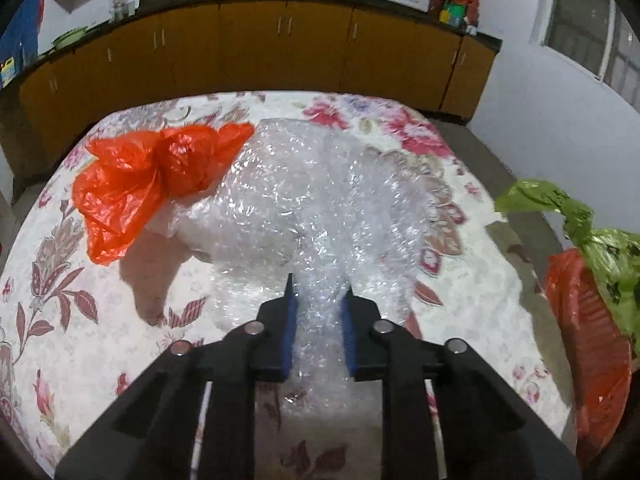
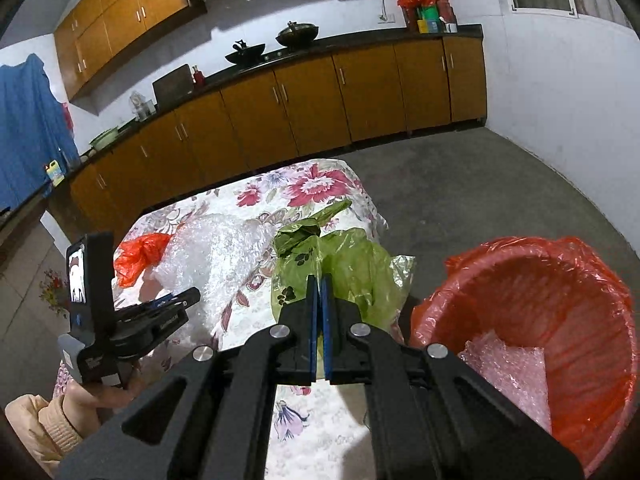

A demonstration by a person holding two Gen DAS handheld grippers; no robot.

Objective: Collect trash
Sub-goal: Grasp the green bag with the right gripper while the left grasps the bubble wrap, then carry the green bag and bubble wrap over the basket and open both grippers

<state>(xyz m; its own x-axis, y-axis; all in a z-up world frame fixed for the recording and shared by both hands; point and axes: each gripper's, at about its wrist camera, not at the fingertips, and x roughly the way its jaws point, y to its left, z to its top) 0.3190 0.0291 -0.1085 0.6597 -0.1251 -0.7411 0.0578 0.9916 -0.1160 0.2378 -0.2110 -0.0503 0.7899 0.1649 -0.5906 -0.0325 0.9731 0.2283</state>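
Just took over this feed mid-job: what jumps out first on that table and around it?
The big crumpled sheet of bubble wrap sprawls across the middle of the floral tablecloth, with the left gripper closed on its near edge. A bright orange plastic bag lies against its far left side. The right gripper is shut on a green plastic bag, next to the red-lined bin beside the table.

table [image 1: 100,320]: bubble wrap [image 1: 304,208] laid at centre | crumpled bag [image 1: 132,184] set on its left edge | lined bin [image 2: 560,304] placed right of table | cabinets [image 1: 256,48] ranged behind
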